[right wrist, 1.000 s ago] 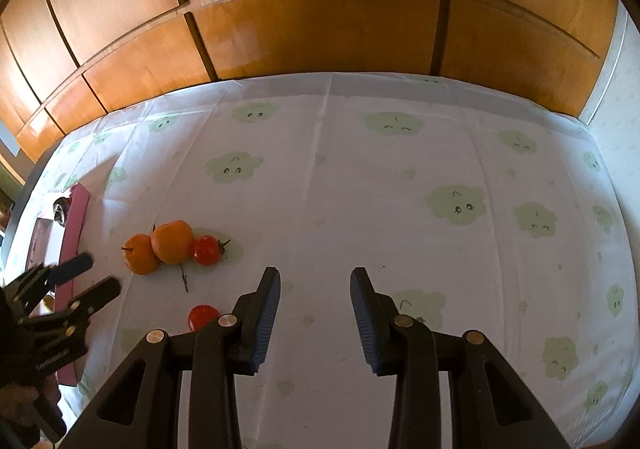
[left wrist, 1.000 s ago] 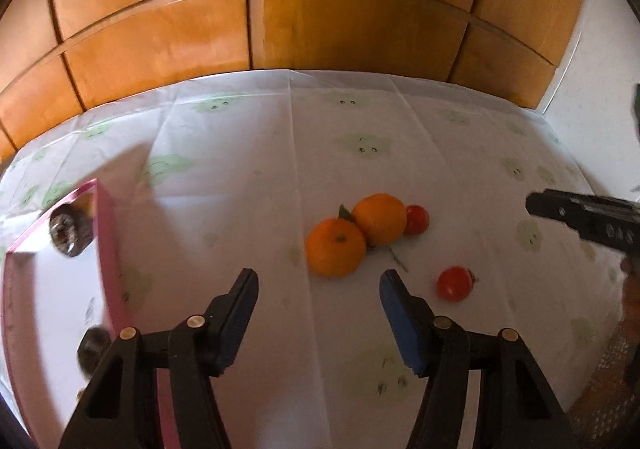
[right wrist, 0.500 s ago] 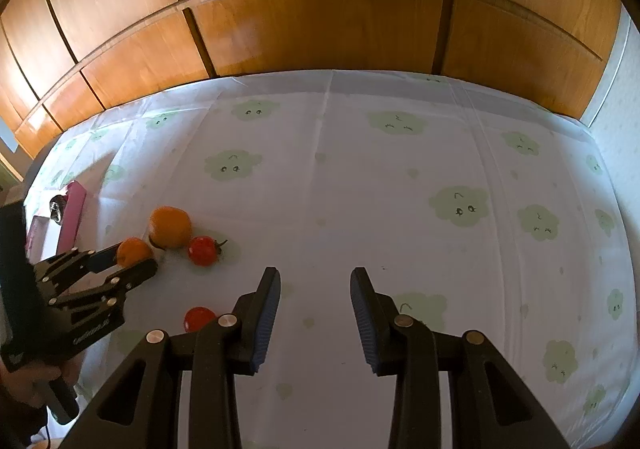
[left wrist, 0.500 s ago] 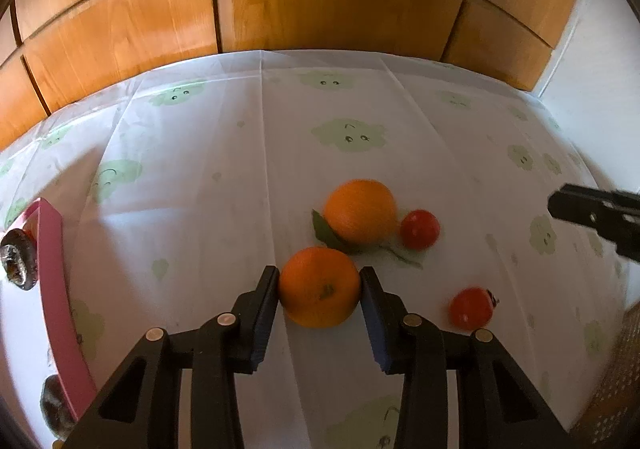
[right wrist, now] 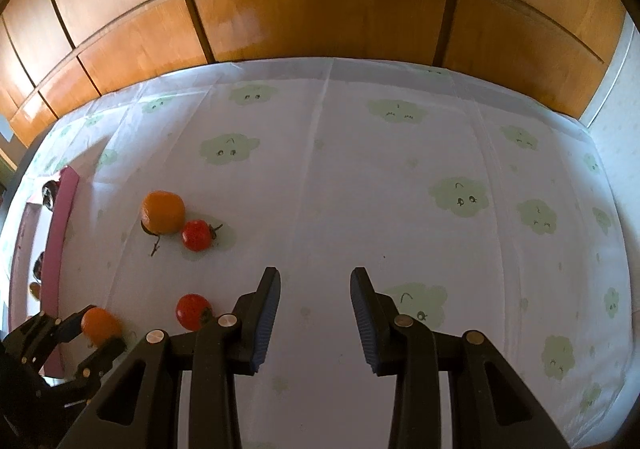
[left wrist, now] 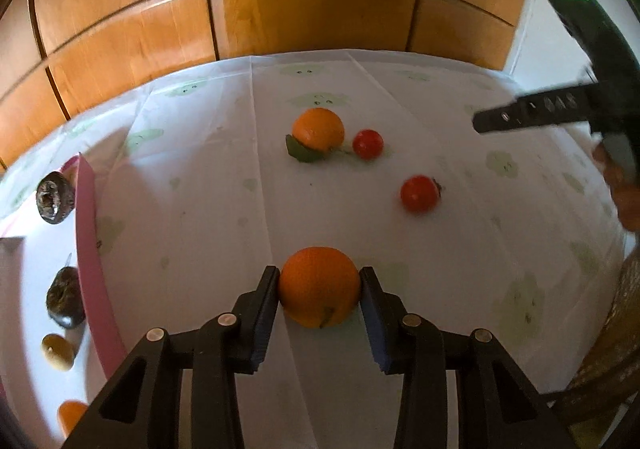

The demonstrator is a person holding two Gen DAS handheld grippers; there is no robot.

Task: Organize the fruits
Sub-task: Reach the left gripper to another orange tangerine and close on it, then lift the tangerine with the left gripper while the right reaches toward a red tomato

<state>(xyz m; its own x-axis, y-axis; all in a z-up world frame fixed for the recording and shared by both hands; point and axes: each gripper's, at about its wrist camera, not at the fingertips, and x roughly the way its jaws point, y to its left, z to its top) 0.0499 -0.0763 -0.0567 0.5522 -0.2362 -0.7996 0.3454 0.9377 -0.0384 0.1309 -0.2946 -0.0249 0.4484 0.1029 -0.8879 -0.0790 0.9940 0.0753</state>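
Left gripper (left wrist: 320,289) has its pads clamped on an orange (left wrist: 319,292), right of the pink tray (left wrist: 90,249). Right gripper (right wrist: 315,285) hangs slightly open, holding nothing, well right of that tray.

A white cloth (right wrist: 320,169) printed with pale green cloud faces covers the surface, with fold creases running across it. Behind it stands a wall of glossy orange-brown wooden panels (right wrist: 320,9) split by darker grooves, with light glaring on the upper panels. At the far right edge a strip of pale wall (left wrist: 532,37) meets the wood.
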